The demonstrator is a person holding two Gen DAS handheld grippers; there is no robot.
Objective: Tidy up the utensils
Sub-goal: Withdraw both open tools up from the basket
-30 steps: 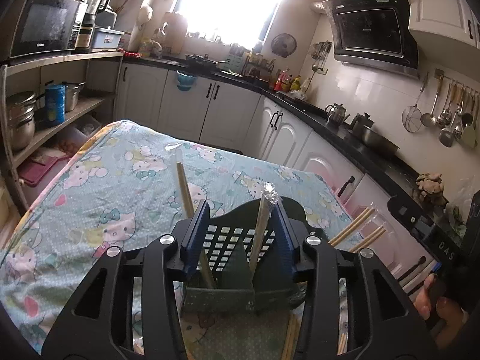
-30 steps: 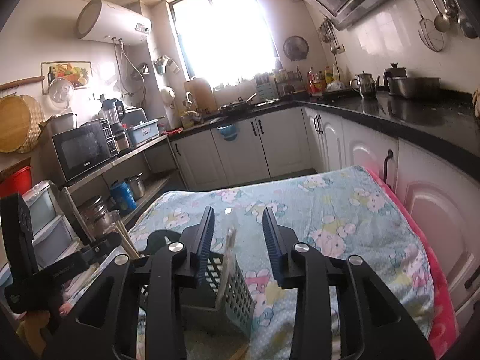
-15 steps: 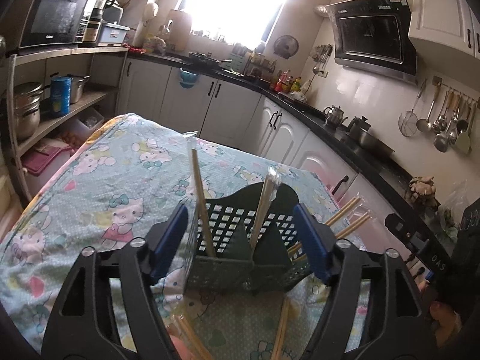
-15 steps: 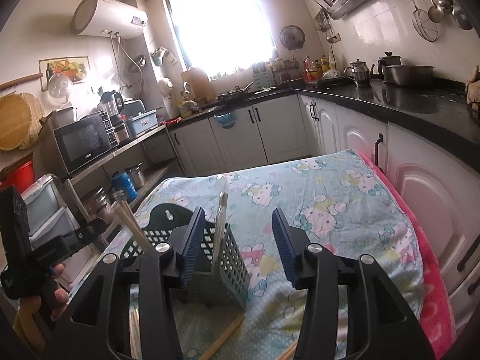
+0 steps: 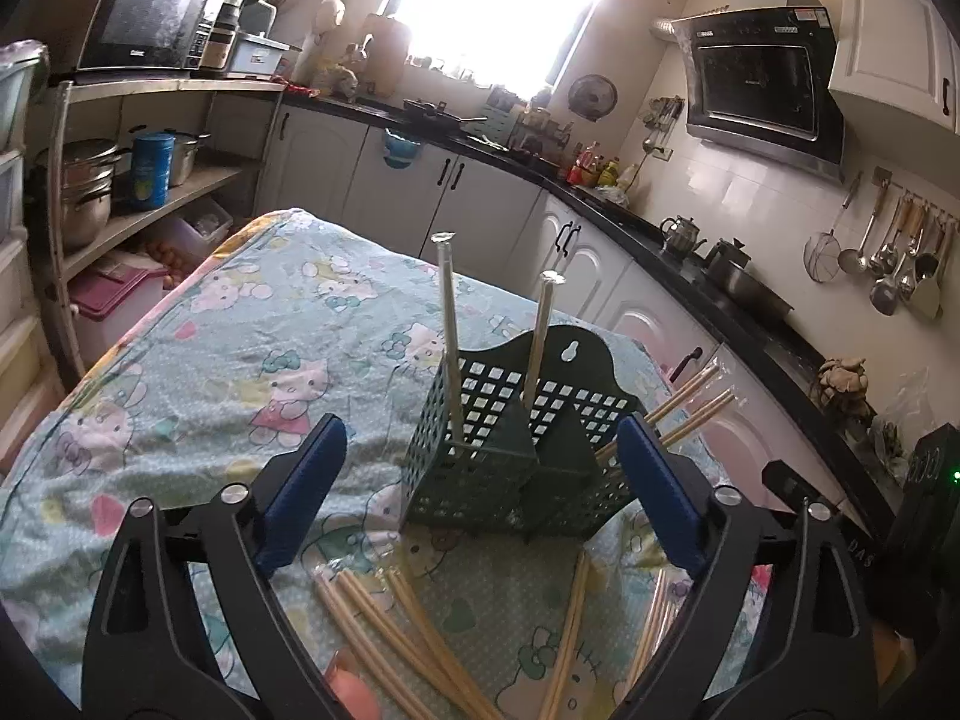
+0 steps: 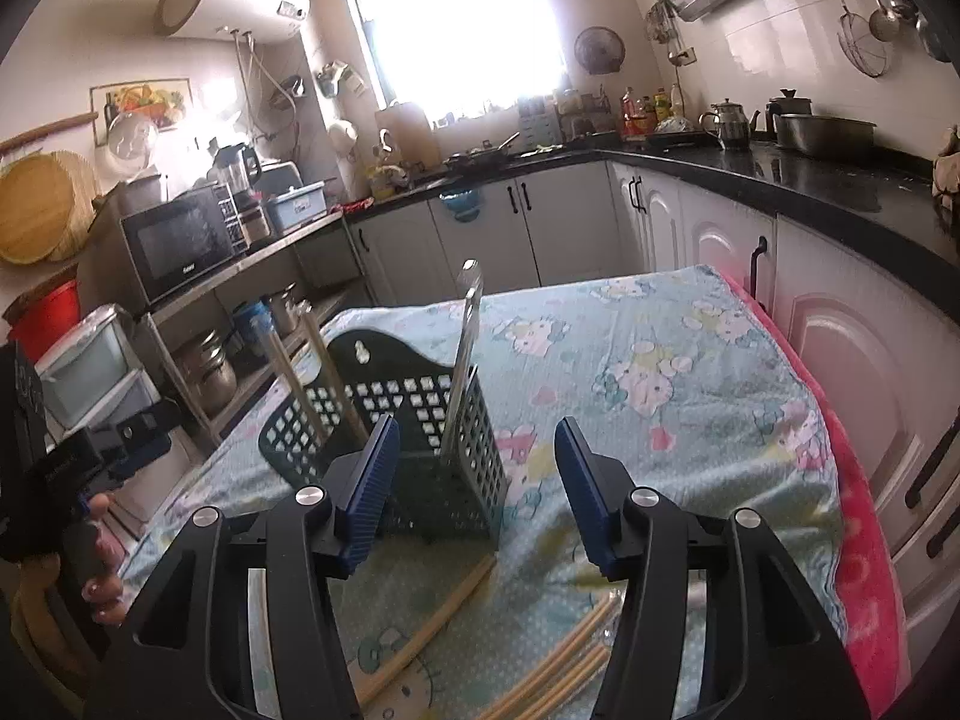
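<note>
A dark green perforated utensil basket (image 5: 522, 456) stands on the Hello Kitty tablecloth (image 5: 240, 348); it also shows in the right wrist view (image 6: 414, 450). Wrapped chopstick pairs stand upright in its compartments (image 5: 447, 336) (image 6: 465, 360), and more lean out its side (image 5: 690, 408) (image 6: 306, 372). Loose wrapped chopsticks lie on the cloth in front (image 5: 396, 630) (image 6: 432, 624). My left gripper (image 5: 480, 492) is open and empty, just before the basket. My right gripper (image 6: 477, 486) is open and empty, just before the basket's other side.
White cabinets and a black countertop (image 5: 630, 216) run behind and right of the table. A shelf rack with pots (image 5: 90, 192) and a microwave (image 5: 144, 18) stands left. A pink blanket edge (image 6: 858, 510) hangs at the table's right side.
Both grippers opened wide, let go of the chopsticks now standing in the basket, and drew back and up from the basket.
</note>
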